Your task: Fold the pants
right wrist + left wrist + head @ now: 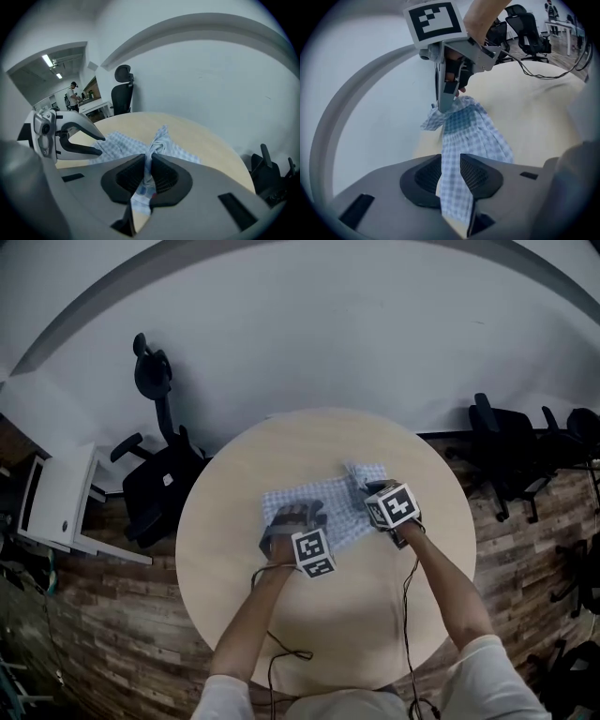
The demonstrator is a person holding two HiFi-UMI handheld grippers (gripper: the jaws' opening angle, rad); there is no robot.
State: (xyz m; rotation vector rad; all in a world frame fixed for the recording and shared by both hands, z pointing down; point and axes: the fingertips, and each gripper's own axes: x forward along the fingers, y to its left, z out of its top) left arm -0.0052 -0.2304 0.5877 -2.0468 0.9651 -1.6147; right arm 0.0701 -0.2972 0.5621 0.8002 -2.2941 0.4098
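L gripper (451, 180) clenched on edge of blue-checked pants (330, 501); R gripper (149, 176) clamps a bunched corner. Cloth stretched btwn them over round table (356, 615).

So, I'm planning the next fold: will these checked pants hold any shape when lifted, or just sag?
Probably floppy: the pants bunch and drape between the left gripper and the right gripper, both shut on the cloth. Likely light, since the thin fabric hangs in soft folds. Slipping seems unlikely while both sets of jaws pinch it.
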